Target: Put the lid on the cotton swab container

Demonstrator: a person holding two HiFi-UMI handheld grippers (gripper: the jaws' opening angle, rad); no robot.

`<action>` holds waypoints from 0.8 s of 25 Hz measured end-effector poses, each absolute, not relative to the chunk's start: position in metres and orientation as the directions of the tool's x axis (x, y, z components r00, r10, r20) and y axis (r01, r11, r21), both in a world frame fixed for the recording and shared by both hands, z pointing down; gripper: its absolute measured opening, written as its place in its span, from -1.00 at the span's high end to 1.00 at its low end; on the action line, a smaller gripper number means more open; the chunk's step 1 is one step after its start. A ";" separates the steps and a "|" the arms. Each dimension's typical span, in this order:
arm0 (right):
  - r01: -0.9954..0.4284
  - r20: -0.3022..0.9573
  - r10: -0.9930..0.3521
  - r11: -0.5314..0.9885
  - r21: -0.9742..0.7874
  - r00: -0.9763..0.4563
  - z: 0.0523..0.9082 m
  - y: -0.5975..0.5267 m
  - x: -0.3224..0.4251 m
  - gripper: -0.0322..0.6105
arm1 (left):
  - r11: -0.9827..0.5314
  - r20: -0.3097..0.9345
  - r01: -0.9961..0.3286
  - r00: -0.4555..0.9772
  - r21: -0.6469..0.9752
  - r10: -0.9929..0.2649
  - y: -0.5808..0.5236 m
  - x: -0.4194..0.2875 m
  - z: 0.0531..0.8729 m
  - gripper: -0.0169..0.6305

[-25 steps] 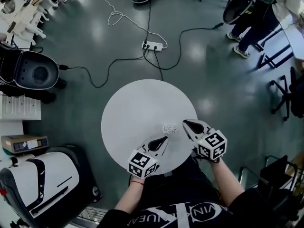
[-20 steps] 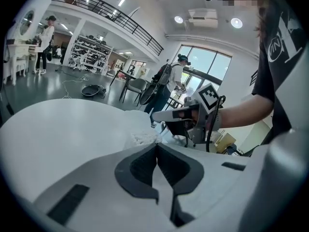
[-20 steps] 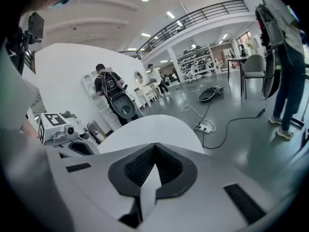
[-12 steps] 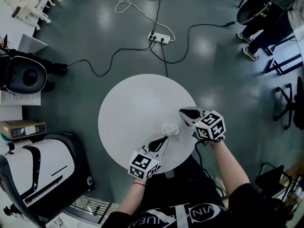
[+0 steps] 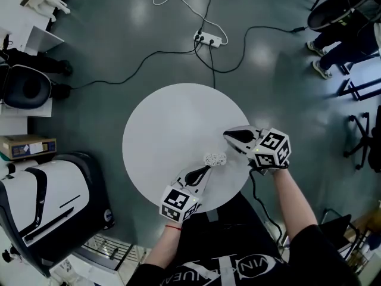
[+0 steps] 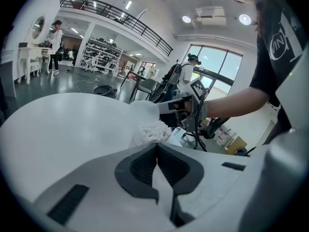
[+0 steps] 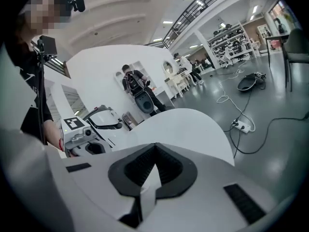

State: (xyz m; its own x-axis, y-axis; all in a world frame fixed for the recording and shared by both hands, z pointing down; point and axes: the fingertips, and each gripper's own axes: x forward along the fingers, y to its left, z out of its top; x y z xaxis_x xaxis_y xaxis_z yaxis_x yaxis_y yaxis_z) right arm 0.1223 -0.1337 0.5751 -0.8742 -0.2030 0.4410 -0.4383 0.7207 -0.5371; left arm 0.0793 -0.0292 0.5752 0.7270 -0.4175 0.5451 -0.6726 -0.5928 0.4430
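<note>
Now: left gripper [image 5: 206, 170] jaws together, beside cotton swab container [image 5: 215, 158]; right gripper [image 5: 228, 136] likewise; shirt [image 5: 262, 262] reads "VIN".

cotton swab container [image 5: 215, 158]: too small in head view to tell open or capped
container base: hidden behind left claw [image 6: 157, 149] in left gripper view
person [image 5: 342, 40]: cut off by top-right edge
white machine [image 5: 47, 213]: cut off at left edge

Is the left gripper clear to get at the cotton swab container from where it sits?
Probably yes. The cotton swab container lies just ahead of the left gripper on the table, with nothing between them. Its jaws are together, so they would need to open first.
</note>
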 end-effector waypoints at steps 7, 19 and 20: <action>-0.309 0.374 -0.102 0.777 -0.549 -0.922 0.555 -0.120 0.113 0.89 | -0.587 0.549 -0.681 0.720 0.438 -0.425 -0.028 0.077 0.575 0.92; -0.221 0.434 0.010 0.851 -0.477 -0.901 0.538 -0.090 0.102 0.89 | -0.552 0.543 -0.712 0.696 0.435 -0.470 -0.039 0.072 0.576 0.92; -0.217 0.441 0.015 0.855 -0.471 -0.898 0.537 -0.088 0.099 0.89 | -0.548 0.542 -0.714 0.694 0.436 -0.473 -0.040 0.070 0.575 0.92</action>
State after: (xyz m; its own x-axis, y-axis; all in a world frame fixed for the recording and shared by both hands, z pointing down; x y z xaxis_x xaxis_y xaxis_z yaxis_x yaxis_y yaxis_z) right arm 0.0992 -0.0876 0.5372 -0.8976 0.0145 0.4406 -0.2172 0.8551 -0.4707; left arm 0.0703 -0.0399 0.5754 0.6941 -0.4734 0.5423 -0.7141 -0.5480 0.4355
